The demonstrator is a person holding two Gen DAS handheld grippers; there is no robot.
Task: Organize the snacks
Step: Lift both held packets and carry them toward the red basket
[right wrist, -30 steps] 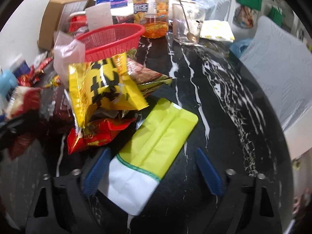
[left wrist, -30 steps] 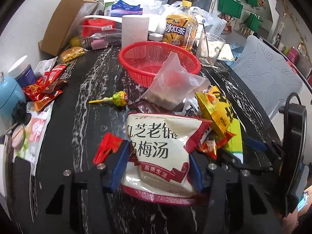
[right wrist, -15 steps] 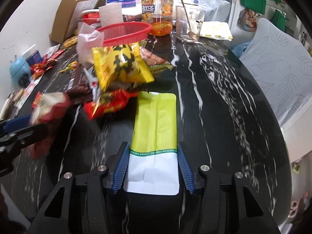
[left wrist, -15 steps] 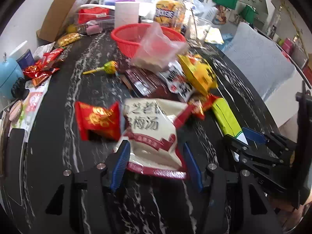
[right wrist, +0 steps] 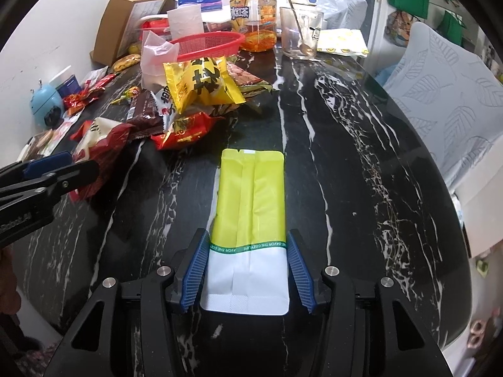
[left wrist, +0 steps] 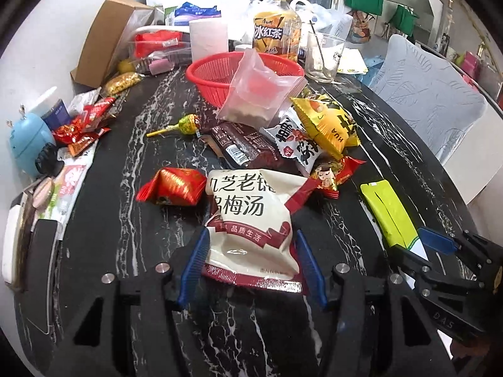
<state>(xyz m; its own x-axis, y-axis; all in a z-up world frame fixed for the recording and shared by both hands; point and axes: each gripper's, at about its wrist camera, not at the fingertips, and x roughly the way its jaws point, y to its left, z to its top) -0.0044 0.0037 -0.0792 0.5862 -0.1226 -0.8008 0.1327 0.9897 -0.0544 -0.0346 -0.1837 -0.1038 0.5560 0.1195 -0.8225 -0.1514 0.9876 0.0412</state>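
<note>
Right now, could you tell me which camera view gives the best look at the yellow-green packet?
The right wrist view: the yellow-green packet lies flat and fully visible on the black table, its white end between the right gripper's pads. The left wrist view shows it only obliquely at the right edge, foreshortened, its near end hidden behind that gripper.

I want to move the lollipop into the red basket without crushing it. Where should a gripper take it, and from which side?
Probably grip the lollipop by its thin yellow stick, which points left, away from the snack pile. Come from above on that left side, jaws closing across the stick. The wrapped head lies close to the brown packet, so there is less room there. The red basket stands just behind.
</note>
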